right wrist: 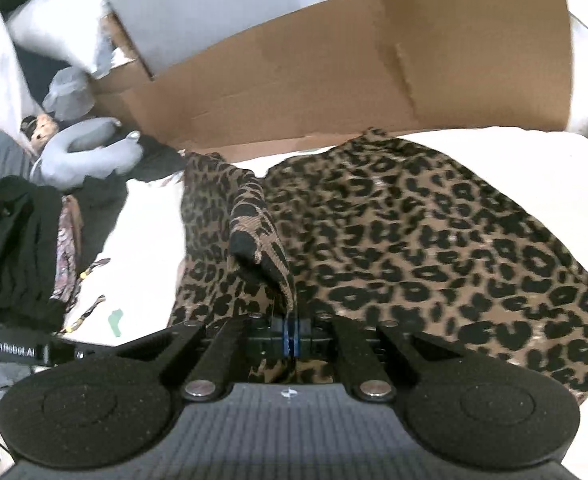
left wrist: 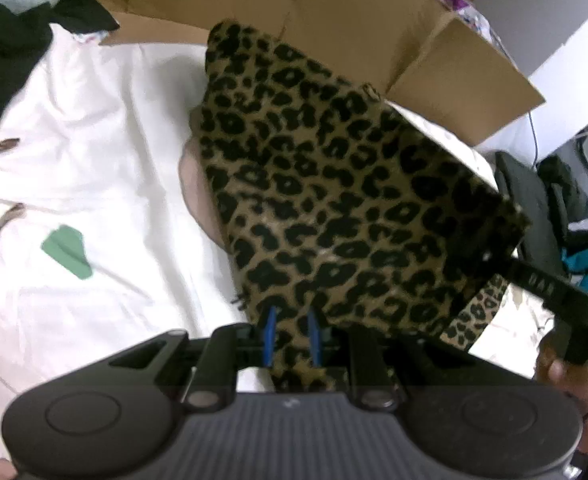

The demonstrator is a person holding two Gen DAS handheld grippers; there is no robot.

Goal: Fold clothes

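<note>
A leopard-print garment [left wrist: 334, 200] is lifted above the white bed sheet [left wrist: 93, 140], stretched between both grippers. My left gripper [left wrist: 291, 332] has its blue pads a little apart, with a bunched edge of the fabric pinched between them. My right gripper [right wrist: 289, 336] is shut tight on a thin folded edge of the same garment [right wrist: 434, 248], which spreads over the sheet ahead of it. In the left wrist view the right gripper [left wrist: 494, 258] holds the garment's right corner, with a hand [left wrist: 566, 372] behind it.
An open cardboard box [right wrist: 334, 80] stands along the far edge of the bed. Black clothes [right wrist: 17, 248] and a grey plush toy [right wrist: 85, 152] lie at the left. A green scrap [left wrist: 67, 250] lies on the sheet. A dark chair [left wrist: 534, 208] stands at the right.
</note>
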